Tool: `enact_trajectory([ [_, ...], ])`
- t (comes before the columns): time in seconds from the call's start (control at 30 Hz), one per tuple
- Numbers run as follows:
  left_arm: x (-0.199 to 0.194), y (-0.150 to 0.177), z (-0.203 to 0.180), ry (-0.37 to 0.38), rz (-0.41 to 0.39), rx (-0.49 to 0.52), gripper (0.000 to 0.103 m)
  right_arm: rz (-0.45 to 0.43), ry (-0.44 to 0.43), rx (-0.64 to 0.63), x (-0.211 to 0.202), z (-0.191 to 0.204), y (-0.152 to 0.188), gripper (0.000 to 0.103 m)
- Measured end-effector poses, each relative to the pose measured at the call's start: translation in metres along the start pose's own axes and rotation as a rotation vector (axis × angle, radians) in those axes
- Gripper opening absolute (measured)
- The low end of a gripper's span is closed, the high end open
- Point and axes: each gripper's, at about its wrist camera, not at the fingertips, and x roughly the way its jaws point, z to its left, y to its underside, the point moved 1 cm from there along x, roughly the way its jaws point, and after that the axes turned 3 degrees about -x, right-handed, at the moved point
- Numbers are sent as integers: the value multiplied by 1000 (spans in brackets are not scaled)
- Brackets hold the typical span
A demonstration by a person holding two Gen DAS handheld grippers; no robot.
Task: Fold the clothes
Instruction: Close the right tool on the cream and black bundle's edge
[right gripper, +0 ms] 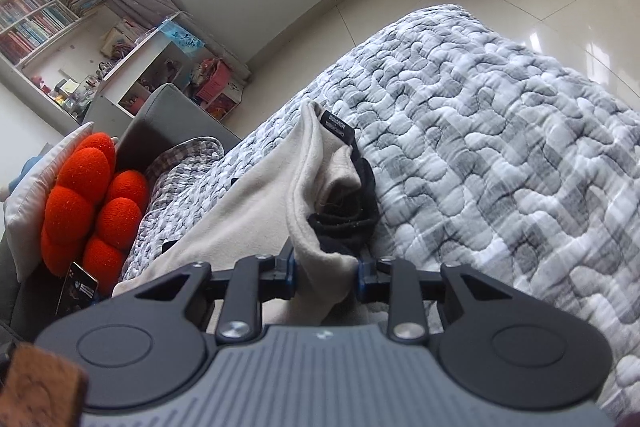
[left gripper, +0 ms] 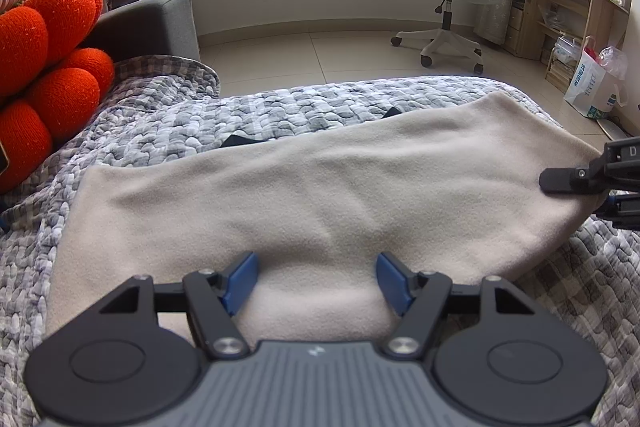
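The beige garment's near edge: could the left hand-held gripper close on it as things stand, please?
Probably yes: the left hand-held gripper stands open with the beige garment bulging between its blue pads, and nothing lies in the way.

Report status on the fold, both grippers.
Left gripper open over beige fleece garment. Right gripper shut on its bunched end. Nothing in the way.

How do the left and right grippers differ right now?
The left gripper stands wide open, its blue pads apart over the beige garment and clamping nothing; the right gripper is pinched on a bunched fold at the garment's end. The left sits at the garment's long near edge, the right at its end. Both are black with blue pads.
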Motion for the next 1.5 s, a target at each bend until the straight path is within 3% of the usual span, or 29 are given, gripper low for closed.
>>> enact_trajectory([
  [0.3, 0, 0, -1, -1, 0, 0, 68, 6, 13, -3, 0, 1, 0, 35],
  [0.53, 0, 0, 0, -1, 1, -2, 68, -50, 0, -97, -8, 18, -2, 29],
  [0.87, 1, -2, 5, 5, 11, -18, 69, -38, 17, -105, -4, 15, -3, 29],
  [1.17, 6, -9, 20, -13, 21, -60, 69, -27, 14, -89, -3, 14, -5, 29],
  [1.5, 19, -25, 16, -78, -17, -22, 75, -21, 3, -67, -2, 12, -9, 29],
])
